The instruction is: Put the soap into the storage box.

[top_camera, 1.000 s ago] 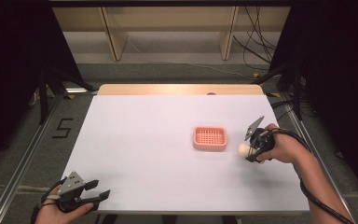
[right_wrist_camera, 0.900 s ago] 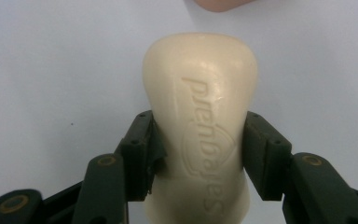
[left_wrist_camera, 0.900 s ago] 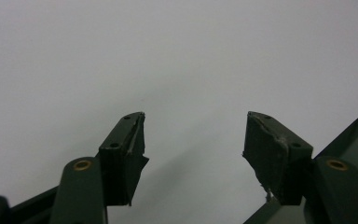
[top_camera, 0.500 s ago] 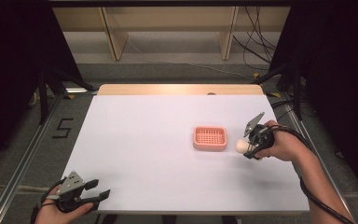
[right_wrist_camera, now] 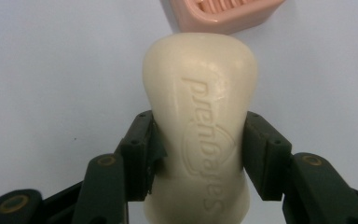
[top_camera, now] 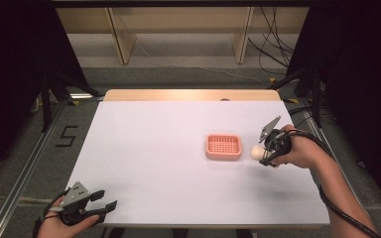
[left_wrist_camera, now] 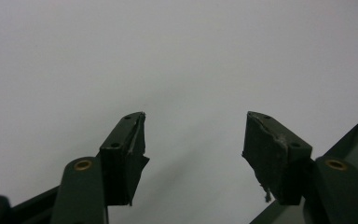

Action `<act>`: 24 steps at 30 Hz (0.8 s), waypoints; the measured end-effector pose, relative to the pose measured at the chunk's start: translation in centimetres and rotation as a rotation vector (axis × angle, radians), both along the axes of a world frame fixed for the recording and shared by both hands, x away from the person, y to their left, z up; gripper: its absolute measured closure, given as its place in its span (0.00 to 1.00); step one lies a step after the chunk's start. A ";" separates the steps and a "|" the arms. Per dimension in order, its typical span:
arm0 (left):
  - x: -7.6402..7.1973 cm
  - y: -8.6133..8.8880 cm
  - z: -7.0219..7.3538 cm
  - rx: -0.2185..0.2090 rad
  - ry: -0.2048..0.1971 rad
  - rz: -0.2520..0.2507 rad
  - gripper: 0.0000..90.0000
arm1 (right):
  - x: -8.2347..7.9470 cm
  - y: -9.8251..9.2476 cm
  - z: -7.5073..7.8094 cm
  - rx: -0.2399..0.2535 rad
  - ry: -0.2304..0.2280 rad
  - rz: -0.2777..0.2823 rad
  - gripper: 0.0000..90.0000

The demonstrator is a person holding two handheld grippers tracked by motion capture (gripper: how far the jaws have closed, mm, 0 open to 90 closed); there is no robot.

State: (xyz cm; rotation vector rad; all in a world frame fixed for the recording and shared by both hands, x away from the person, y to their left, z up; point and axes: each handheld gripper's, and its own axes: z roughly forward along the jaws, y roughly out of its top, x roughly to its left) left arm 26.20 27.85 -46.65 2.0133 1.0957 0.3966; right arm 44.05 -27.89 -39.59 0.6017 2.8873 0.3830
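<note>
A cream bar of soap (right_wrist_camera: 200,130) with embossed lettering is pinched between the jaws of my right gripper (right_wrist_camera: 198,149). In the high view that right gripper (top_camera: 264,153) holds the soap (top_camera: 255,152) just right of a pink slatted soap dish (top_camera: 223,147) on the white table (top_camera: 154,148). The dish's edge (right_wrist_camera: 223,16) shows just beyond the soap's far end. My left gripper (top_camera: 106,208) rests at the table's front left corner, open, and in its own view the left gripper (left_wrist_camera: 193,135) has nothing but white table between its jaws.
A wooden strip (top_camera: 188,95) runs along the table's far edge. Metal rails (top_camera: 25,168) flank the table's sides. Cables (top_camera: 273,54) lie on the floor beyond, and the right gripper's cable (top_camera: 342,208) trails toward the front right.
The right gripper with the soap has risen slightly and edged toward the dish. The left gripper has stayed put.
</note>
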 end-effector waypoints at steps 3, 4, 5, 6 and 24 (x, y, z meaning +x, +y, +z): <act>0.0 0.0 0.0 0.000 0.000 -0.001 0.42 | 0.1 0.2 0.3 -0.007 -0.006 -0.012 0.56; 0.0 0.0 0.0 0.000 -0.001 -0.001 0.42 | 0.1 0.3 0.3 -0.006 -0.010 -0.008 0.56; 0.0 0.0 0.0 -0.001 -0.001 -0.001 0.42 | 0.2 0.4 0.4 -0.014 0.004 -0.014 0.56; 0.0 0.0 0.0 -0.003 -0.003 -0.001 0.42 | 0.2 0.4 0.4 -0.011 -0.005 -0.002 0.56; -0.1 -0.2 0.0 -0.026 -0.011 0.007 0.42 | 1.3 1.8 0.7 -0.058 -0.006 0.070 0.56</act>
